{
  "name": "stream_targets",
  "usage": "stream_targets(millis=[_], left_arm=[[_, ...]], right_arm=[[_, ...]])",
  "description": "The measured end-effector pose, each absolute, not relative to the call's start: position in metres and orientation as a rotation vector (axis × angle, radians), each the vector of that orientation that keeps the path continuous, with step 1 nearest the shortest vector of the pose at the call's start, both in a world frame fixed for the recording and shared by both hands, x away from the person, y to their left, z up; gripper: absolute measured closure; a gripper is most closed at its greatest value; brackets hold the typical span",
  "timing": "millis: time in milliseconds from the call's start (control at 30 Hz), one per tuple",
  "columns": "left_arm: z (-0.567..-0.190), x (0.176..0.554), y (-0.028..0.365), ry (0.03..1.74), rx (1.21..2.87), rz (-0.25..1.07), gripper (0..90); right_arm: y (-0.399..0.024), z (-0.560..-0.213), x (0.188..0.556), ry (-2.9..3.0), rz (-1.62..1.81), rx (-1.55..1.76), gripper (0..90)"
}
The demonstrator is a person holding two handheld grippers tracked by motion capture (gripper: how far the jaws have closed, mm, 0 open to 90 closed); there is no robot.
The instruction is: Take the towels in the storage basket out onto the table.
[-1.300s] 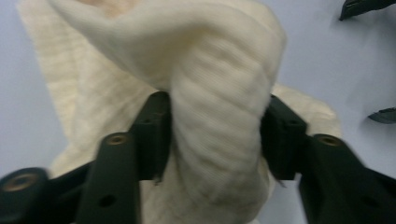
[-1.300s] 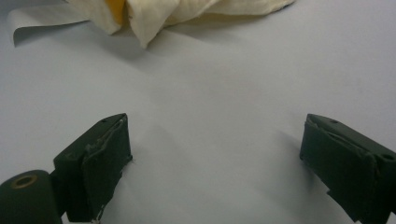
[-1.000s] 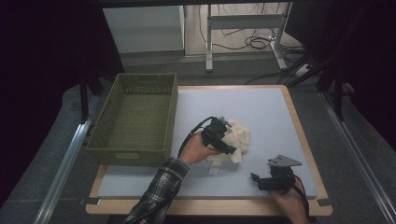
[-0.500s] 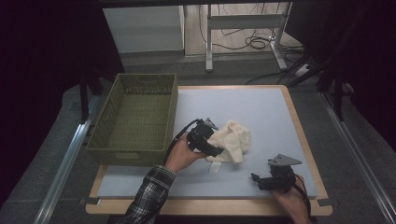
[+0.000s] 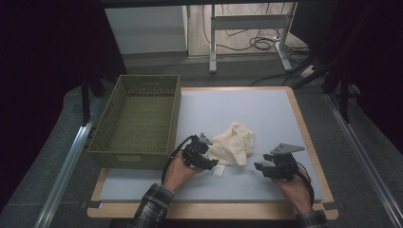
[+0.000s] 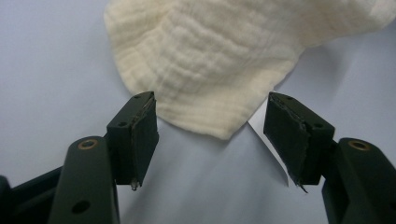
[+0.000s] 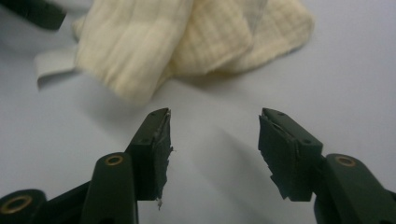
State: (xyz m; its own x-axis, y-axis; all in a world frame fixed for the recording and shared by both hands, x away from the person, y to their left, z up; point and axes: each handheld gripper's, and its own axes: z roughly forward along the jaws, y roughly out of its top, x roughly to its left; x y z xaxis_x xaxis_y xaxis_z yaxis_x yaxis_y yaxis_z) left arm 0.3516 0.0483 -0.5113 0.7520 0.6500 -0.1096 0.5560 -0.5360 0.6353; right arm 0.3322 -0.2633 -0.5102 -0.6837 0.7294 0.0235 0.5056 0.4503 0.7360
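Where the crumpled cream muslin cloth (image 5: 233, 149) folds over itself, its underside and full outline are hidden, and the left tool (image 5: 209, 163) covers its near-left edge in the high view. A small white tag (image 5: 218, 171) beside that edge is too small to read. Both forearms are cut off at the bottom of the high view.

The cloth lies bunched, long axis running roughly from its near-left corner towards the far right. In the left gripper view a rounded corner of the cloth (image 6: 210, 70) points down towards the tool (image 6: 212, 135), whose jaws stand apart and have just been closing; the corner lies between them, pads not pressing it. The right tool (image 5: 259, 167) sits right of the cloth, well apart; its jaws too have been closing, spread with bare surface between them (image 7: 212, 144).

The cloth rests near the middle of a pale blue worktop (image 5: 266, 109) with a wooden border. An olive green woven plastic basket (image 5: 138, 118) stands left of the cloth. Beyond it the room is dark, with grey floor, table legs and cables.
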Motion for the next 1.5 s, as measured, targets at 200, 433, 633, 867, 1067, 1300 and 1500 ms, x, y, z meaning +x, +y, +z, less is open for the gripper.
stream_targets(millis=[200, 433, 633, 867, 1067, 1300, 1500], left_arm=[[-0.523, 0.351, 0.046, 0.896, 2.284, 0.209, 39.8], [-0.531, 0.352, 0.047, 0.877, 2.256, 0.280, 56.1], [-0.529, 0.350, 0.051, 0.879, 2.257, 0.273, 85.1], [-0.514, 0.342, 0.058, 0.881, 2.231, 0.309, 85.5], [-0.502, 0.333, 0.058, 0.856, 2.236, 0.249, 84.8], [-0.518, 0.314, 0.056, 0.845, 2.259, 0.197, 71.6], [-0.508, 0.317, 0.063, 0.873, 2.227, 0.230, 50.1]], right_arm=[[-0.252, -0.503, 0.362, 2.368, 1.128, 1.069, 45.5], [-0.237, -0.516, 0.382, 2.416, 1.098, 1.068, 75.4], [-0.241, -0.508, 0.374, 2.401, 1.120, 1.049, 84.9], [-0.281, -0.474, 0.360, 2.337, 1.095, 1.081, 84.9], [-0.310, -0.448, 0.353, 2.318, 1.056, 1.141, 84.5], [-0.321, -0.477, 0.330, 2.418, 0.949, 1.198, 76.8], [-0.337, -0.470, 0.313, 2.341, 0.957, 1.184, 58.5]])
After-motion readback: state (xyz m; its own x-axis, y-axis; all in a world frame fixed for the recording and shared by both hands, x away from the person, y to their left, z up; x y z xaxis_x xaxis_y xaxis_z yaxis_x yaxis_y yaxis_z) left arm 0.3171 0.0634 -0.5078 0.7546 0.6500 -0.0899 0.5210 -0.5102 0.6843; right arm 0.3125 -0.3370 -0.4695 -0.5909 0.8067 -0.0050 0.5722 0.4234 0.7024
